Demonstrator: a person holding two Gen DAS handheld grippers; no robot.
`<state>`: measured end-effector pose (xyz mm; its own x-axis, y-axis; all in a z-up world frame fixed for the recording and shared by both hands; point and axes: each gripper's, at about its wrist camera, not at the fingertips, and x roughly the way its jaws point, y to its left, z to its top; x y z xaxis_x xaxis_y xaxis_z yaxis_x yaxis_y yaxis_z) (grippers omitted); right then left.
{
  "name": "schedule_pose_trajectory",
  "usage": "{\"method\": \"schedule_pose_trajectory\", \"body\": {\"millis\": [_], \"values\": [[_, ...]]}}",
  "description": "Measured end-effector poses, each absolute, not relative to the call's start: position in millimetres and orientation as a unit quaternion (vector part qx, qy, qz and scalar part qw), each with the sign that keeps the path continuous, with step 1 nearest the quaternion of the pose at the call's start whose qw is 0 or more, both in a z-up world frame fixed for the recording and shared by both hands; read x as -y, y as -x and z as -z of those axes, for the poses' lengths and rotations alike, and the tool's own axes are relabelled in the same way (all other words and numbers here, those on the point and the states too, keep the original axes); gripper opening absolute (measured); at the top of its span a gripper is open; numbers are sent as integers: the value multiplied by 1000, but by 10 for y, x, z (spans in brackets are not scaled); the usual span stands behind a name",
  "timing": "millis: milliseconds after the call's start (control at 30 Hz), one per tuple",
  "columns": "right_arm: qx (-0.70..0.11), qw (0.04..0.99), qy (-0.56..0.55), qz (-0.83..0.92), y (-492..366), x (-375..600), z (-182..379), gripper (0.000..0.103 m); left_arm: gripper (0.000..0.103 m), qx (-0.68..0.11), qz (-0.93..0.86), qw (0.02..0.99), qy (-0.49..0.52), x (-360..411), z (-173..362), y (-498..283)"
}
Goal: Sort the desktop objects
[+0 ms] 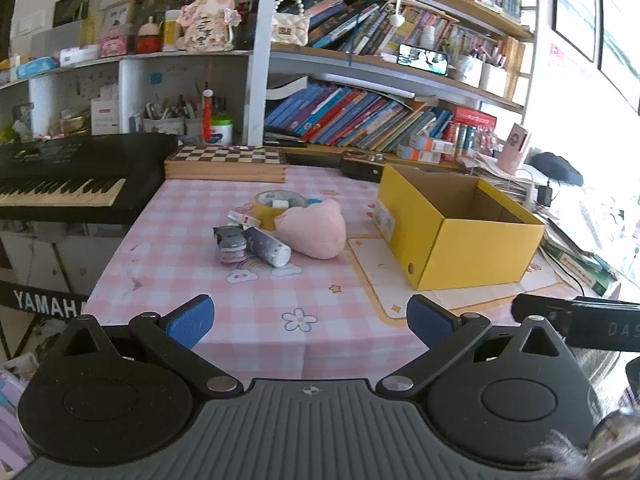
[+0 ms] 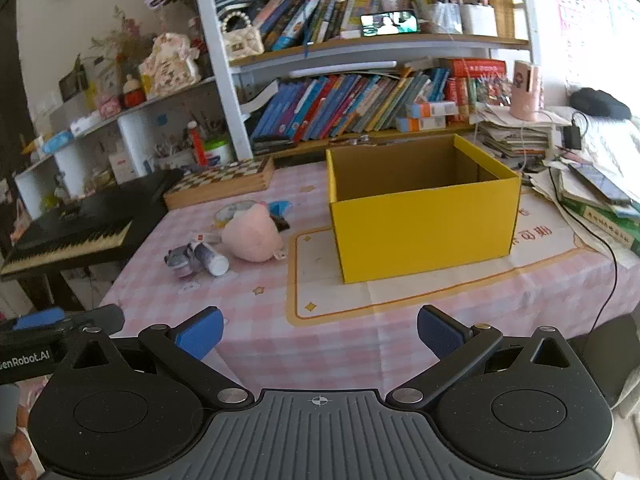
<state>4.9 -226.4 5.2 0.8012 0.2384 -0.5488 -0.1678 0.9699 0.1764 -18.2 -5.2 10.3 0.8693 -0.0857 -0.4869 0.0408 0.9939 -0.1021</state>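
Note:
An open yellow cardboard box (image 1: 476, 248) (image 2: 424, 228) stands on the pink checked tablecloth, its inside bare as far as I see. Left of it lies a small pile: a pink plush toy (image 1: 316, 230) (image 2: 252, 236), a grey starry tube with a white cap (image 1: 268, 246) (image 2: 211, 258), a small grey toy (image 1: 231, 240) (image 2: 179, 258), a yellow tape roll (image 1: 276, 204) holding small items, and a white and red stick (image 1: 244, 218). My left gripper (image 1: 310, 316) is open and empty at the table's near edge. My right gripper (image 2: 320, 330) is open and empty, facing the box.
A wooden chessboard box (image 1: 224, 162) (image 2: 220, 184) lies at the table's back. A black Yamaha keyboard (image 1: 68, 180) (image 2: 76, 228) stands to the left. Bookshelves (image 1: 380, 116) rise behind. Stacked papers and books (image 2: 592, 196) and a black cable (image 2: 608, 264) crowd the right edge.

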Motion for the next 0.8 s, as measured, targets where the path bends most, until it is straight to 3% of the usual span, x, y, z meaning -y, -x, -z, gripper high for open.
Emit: {"method": "schedule_pose_trajectory", "body": {"millis": [800], "values": [[-306, 942, -67, -117, -90, 2191, -25, 103, 103, -255, 57, 964, 50, -16, -120, 139]]}}
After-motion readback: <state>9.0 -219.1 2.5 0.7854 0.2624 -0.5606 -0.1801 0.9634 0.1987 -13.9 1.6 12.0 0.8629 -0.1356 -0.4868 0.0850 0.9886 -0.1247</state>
